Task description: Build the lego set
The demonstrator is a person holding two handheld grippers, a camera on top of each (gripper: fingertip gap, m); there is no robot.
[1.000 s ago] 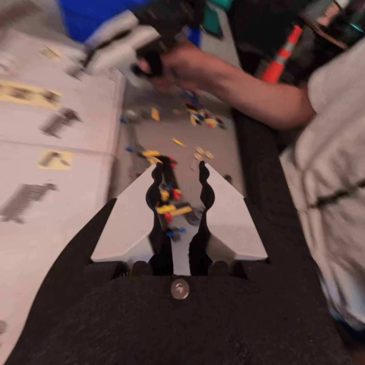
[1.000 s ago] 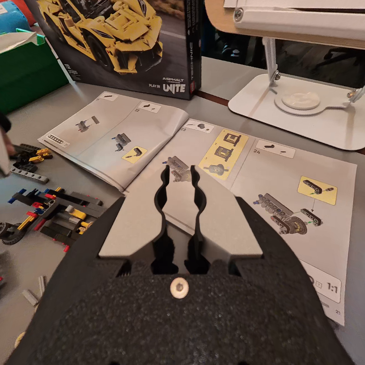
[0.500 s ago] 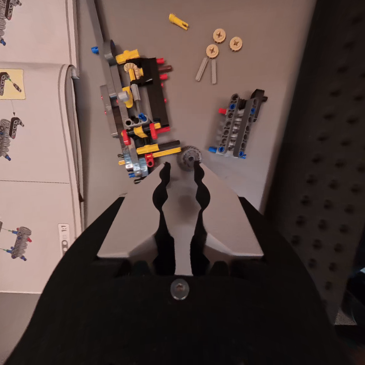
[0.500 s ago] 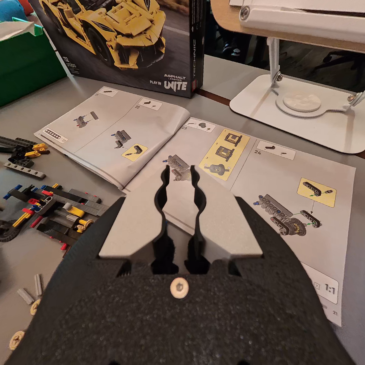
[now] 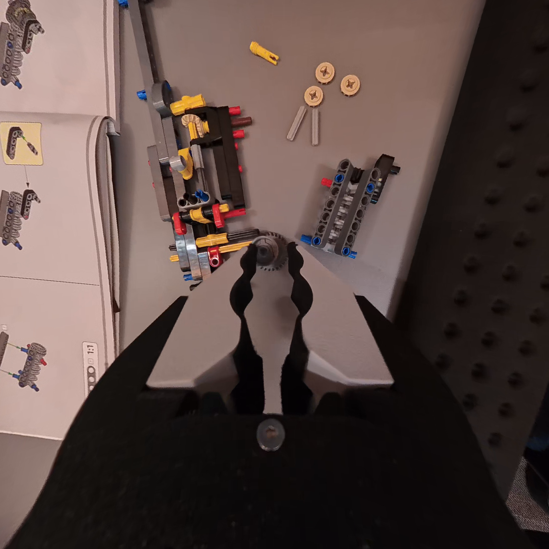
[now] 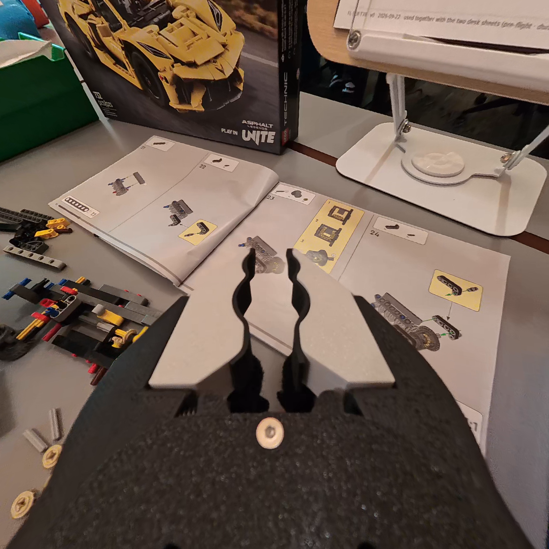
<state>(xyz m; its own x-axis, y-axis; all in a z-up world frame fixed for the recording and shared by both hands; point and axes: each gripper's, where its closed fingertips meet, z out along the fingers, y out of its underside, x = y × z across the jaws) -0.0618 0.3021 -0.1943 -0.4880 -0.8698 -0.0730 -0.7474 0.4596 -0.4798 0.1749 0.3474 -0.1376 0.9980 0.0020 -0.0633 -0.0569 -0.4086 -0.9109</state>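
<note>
Half the dark gear [image 5: 269, 251] behind left gripper [image 5: 271, 249] fingers.

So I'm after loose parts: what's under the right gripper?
Under the right gripper lies the open booklet. The gap shows bare page and a printed step. The gripper's body hides the page's near part, so loose parts there cannot be ruled out.

Grey table [image 6: 326, 124] — white stand [image 6: 439, 190], green bin [image 6: 38, 104].
</note>
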